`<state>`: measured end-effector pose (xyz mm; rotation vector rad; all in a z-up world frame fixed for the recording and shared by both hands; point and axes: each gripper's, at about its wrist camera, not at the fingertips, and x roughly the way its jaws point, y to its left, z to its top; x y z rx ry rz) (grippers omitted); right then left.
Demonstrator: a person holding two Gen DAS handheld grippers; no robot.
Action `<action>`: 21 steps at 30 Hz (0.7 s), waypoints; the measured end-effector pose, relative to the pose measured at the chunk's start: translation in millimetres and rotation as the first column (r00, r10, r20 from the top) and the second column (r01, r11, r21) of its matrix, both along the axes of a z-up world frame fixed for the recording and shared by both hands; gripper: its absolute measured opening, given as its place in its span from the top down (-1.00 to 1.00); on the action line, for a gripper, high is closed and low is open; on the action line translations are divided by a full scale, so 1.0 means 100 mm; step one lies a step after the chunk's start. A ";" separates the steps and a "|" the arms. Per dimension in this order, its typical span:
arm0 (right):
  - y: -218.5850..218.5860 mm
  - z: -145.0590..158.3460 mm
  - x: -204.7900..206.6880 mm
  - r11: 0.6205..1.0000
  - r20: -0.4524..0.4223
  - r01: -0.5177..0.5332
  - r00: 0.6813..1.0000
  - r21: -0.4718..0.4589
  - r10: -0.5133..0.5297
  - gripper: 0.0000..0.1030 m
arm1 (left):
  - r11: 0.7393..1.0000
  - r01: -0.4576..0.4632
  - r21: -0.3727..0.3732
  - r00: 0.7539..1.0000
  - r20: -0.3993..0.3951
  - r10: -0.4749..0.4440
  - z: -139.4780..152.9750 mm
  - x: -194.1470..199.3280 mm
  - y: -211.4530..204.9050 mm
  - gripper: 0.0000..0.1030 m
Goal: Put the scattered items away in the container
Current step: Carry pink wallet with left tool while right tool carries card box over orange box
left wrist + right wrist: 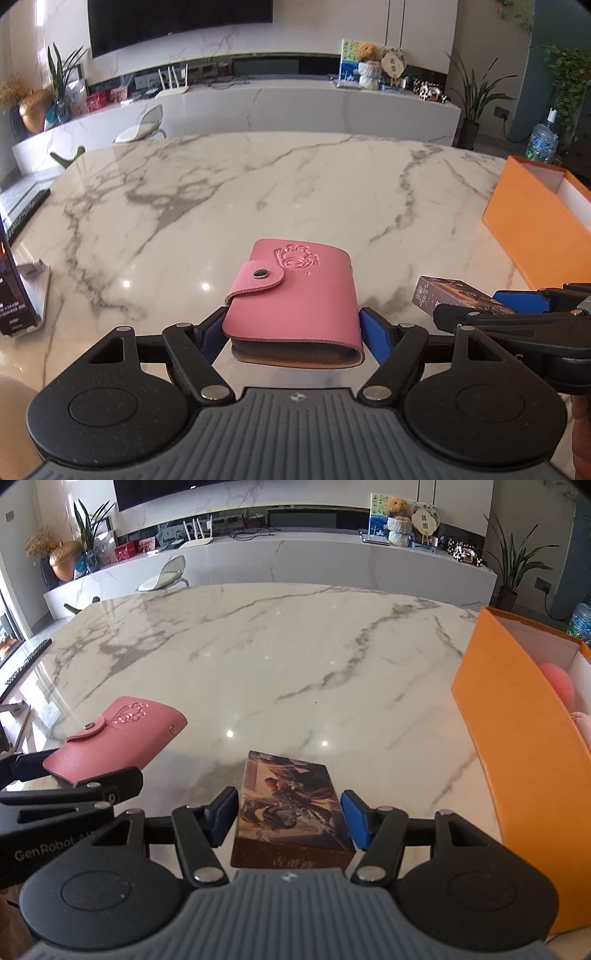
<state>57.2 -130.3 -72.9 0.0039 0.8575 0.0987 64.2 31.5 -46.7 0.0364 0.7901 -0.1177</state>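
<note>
Marble table (295,657) ahead bare — orange box (517,738) walls right.

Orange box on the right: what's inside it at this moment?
In the right wrist view the orange box holds something rounded and pink against its white inner wall, with a paler pink thing below. The near wall hides the floor and anything else inside.

We see our left gripper (293,325) holding a pink leather card wallet with a snap flap (295,299) between its blue pads (373,332), lifted above the white marble table with grey veins (258,184). At the right, the right gripper (532,306) carries a dark printed small box (447,295). An orange open cardboard box (535,221) stands behind it.
</note>
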 end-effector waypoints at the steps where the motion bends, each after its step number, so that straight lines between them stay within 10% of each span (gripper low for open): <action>1: -0.04 0.05 -0.03 1.000 0.014 0.010 1.000 0.003 -0.010 -0.23 | 1.000 0.008 -0.001 1.000 0.013 -0.008 0.05 -0.02 -0.04 -0.69; 21: -1.60 0.85 -0.84 0.930 0.247 0.315 0.901 0.190 -0.356 -0.23 | 0.948 0.310 -0.066 0.942 0.157 -0.297 0.74 -0.21 -1.50 -0.69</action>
